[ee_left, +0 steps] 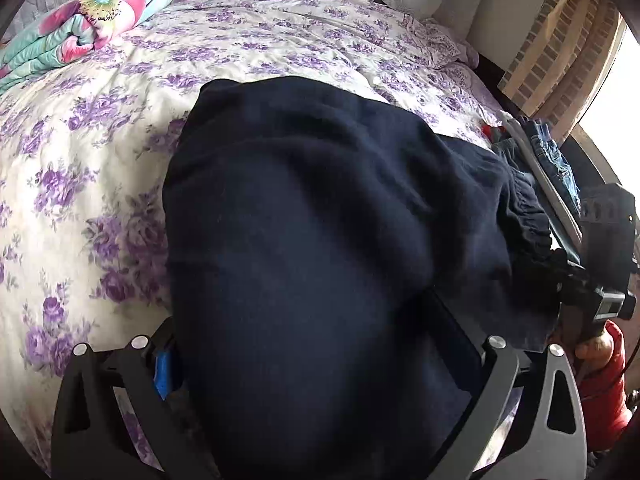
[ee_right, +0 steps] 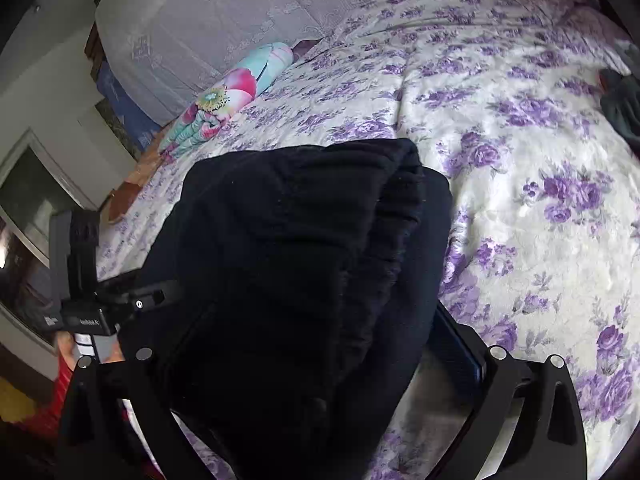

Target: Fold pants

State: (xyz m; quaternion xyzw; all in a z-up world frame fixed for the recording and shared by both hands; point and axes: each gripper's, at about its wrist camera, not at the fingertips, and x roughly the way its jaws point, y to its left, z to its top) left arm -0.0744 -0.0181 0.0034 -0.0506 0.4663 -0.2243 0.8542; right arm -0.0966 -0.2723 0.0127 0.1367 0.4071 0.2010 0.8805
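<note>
A bed spread with a white quilt (ee_left: 120, 128) printed in purple roses fills both wrist views, with a lace-covered headboard (ee_right: 208, 20) behind it and a rolled floral blanket (ee_left: 84, 24) in pink and turquoise lying near the pillows. In the middle of the quilt, dark navy pants (ee_left: 320, 220) are bunched and draped between the two hand-held tools, the fabric rising over both sets of fingers and hiding most of them.

In the left wrist view, the left gripper (ee_left: 320, 376) has its fingers spread wide on either side of the cloth; a blue pad (ee_left: 163, 376) shows at the edge of the fabric on one side. Whether the fingers actually pinch the fabric cannot be told, since the pants cover the tips. The gathered elastic waistband (ee_left: 528, 216) lies toward the right gripper (ee_left: 600, 276), which appears at the frame's right edge with its fingers reaching into the waistband.

In the right wrist view, the right gripper's fingers stand wide apart, with ribbed navy fabric (ee_right: 384, 232) heaped over the gap. Its hold is likewise hidden. A pile of denim clothing (ee_left: 556, 160) sits just beyond the pants near the bed's edge.
</note>
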